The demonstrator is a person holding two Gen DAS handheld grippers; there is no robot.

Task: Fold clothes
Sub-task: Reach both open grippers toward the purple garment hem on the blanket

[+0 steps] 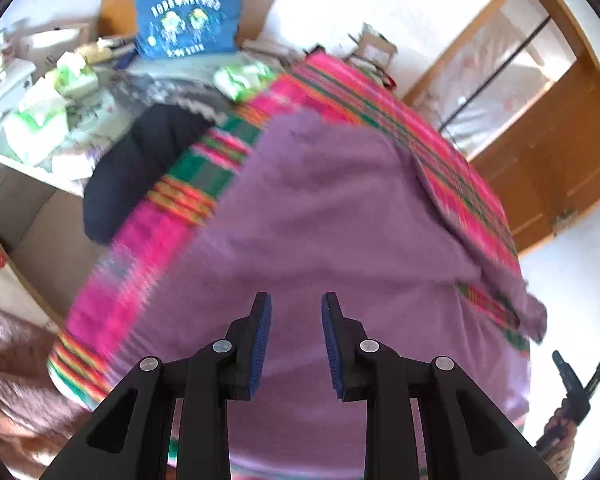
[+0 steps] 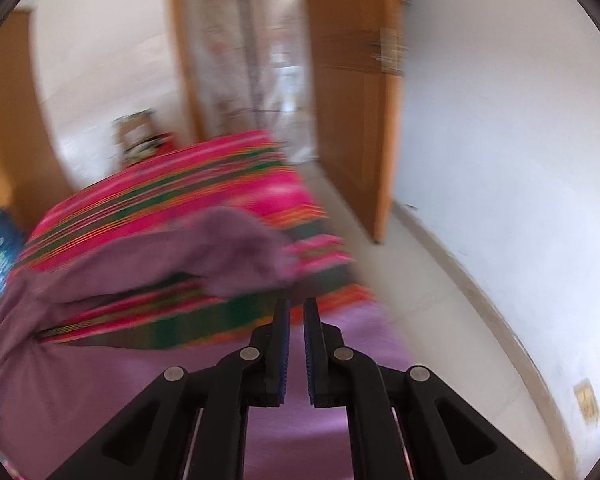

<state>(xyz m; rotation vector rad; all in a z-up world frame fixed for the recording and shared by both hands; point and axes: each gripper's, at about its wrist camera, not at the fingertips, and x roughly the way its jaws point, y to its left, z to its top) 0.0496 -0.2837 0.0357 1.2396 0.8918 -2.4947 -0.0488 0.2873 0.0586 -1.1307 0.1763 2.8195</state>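
Bed [image 1: 172,196] w/ pink-green striped cover fills a white-walled room, wood door [image 2: 352,120] beyond it, clutter + blue bag [image 1: 188,16] at far end. Purple garment [image 1: 332,220] lies spread on the cover, long axis running away from left gripper [image 1: 296,340]; near hem cut off, both views motion-blurred. Left gripper's fingers gape, holding nothing; right gripper [image 2: 296,344] nearly closed w/ a slit, empty.

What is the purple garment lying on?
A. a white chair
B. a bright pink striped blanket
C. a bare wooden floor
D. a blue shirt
B: the purple garment is spread over a pink striped blanket with green and orange bands, which shows around its edges in both views.
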